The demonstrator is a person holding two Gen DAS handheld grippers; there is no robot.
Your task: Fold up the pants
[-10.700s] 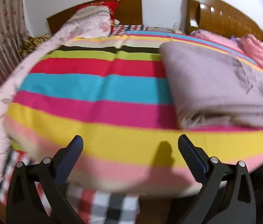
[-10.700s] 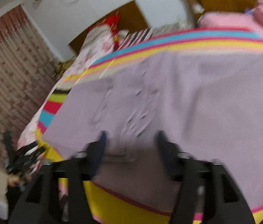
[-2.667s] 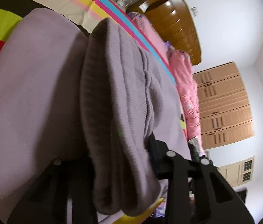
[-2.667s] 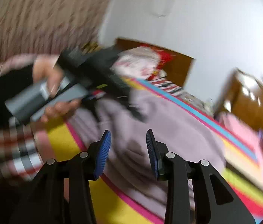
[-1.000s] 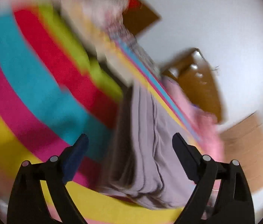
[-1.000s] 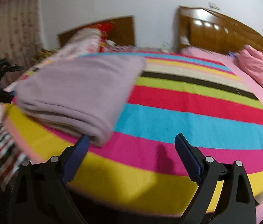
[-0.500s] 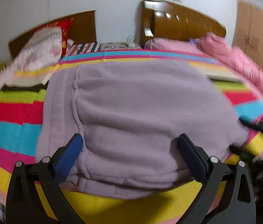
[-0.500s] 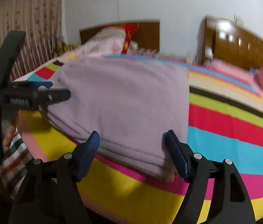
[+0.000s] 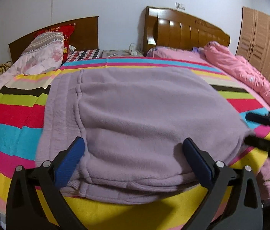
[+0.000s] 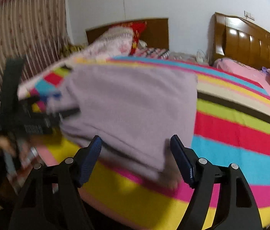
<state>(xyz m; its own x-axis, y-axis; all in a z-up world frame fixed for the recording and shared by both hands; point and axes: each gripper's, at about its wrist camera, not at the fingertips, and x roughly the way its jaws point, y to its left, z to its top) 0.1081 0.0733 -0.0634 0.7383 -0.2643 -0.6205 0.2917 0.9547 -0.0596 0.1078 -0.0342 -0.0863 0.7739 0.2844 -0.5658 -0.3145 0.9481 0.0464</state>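
Note:
The lilac fleece pants lie folded in a thick flat stack on the striped bedspread, near the bed's front edge. My left gripper is open, its blue-padded fingers spread just above the stack's near edge, holding nothing. My right gripper is open too, hovering at the stack's right front corner. The right gripper also shows at the right edge of the left wrist view. The left gripper shows blurred at the left of the right wrist view.
Floral pillows and a red cushion lie at the head of the bed. A pink quilt runs along the right side. Two wooden headboards stand against the wall, a wardrobe at far right, a curtain at left.
Both grippers have drawn slightly nearer the folded stack, and the right gripper has swung to the right. The pants stay folded on the bed.

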